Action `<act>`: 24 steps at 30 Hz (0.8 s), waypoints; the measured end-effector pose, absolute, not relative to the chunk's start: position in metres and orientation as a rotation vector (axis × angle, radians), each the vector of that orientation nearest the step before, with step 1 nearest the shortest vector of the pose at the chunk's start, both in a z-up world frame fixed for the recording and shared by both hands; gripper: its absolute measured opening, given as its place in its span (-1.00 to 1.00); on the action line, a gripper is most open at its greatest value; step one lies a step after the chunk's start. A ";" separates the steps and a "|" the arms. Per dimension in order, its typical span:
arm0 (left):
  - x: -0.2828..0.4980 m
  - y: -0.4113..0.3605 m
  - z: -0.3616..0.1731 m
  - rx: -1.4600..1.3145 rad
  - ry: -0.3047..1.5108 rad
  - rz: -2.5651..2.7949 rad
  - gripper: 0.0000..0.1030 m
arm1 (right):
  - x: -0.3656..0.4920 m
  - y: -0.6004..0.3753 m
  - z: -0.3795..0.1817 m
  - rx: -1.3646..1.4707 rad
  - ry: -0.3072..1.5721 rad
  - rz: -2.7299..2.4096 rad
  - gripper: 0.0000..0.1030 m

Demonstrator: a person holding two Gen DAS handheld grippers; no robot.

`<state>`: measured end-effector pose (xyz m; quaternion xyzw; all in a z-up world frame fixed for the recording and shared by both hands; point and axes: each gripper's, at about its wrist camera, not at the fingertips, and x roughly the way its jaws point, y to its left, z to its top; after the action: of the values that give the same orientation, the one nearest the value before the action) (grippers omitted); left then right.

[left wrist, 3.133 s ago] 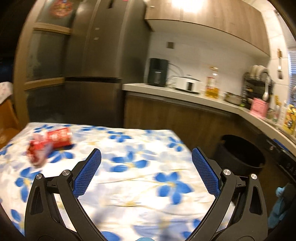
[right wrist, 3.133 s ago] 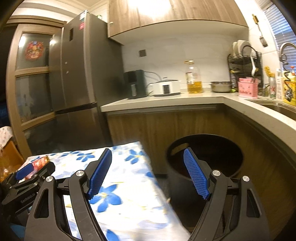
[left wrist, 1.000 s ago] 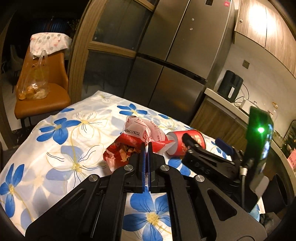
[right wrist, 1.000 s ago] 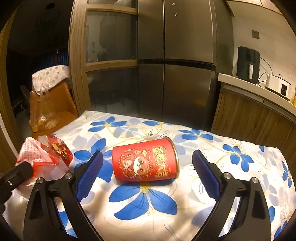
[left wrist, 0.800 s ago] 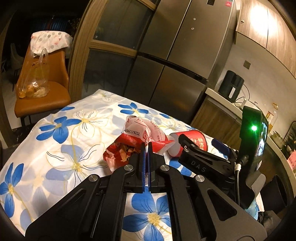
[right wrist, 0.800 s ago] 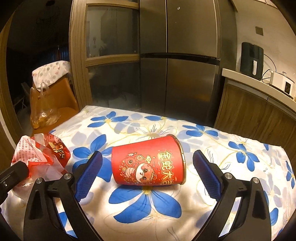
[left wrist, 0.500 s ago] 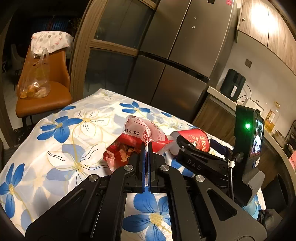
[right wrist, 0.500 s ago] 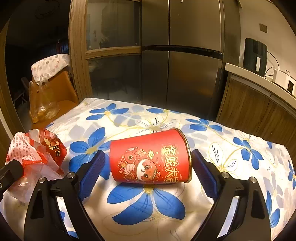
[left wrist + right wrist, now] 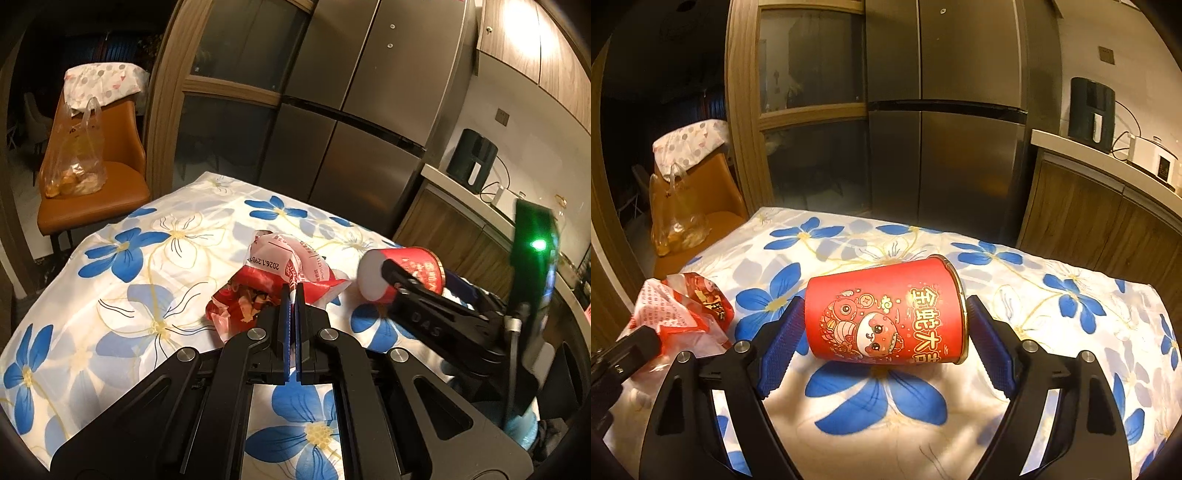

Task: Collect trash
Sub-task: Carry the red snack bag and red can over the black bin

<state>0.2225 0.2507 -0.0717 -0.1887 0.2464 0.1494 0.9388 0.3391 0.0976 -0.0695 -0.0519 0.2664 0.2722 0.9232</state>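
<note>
Floral tablecloth: red cup (on side) between open right hand-held gripper pads

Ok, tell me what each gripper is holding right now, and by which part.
The left gripper is shut on the crumpled wrapper, pinching its near edge. The right gripper holds nothing: its open fingers flank the ends of the red cup lying on its side.

Steel fridge, wood cabinets, orange chair, floral tablecloth; dim warm light.
</note>
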 end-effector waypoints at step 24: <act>0.205 0.172 -0.041 -0.271 0.480 0.249 -0.99 | 0.255 -0.044 -0.018 0.014 0.406 0.440 0.61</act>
<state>0.2054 0.1722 -0.0412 -0.1333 0.2366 0.1224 0.9546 0.2546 -0.0439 -0.0178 0.0067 0.1999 0.2166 0.9555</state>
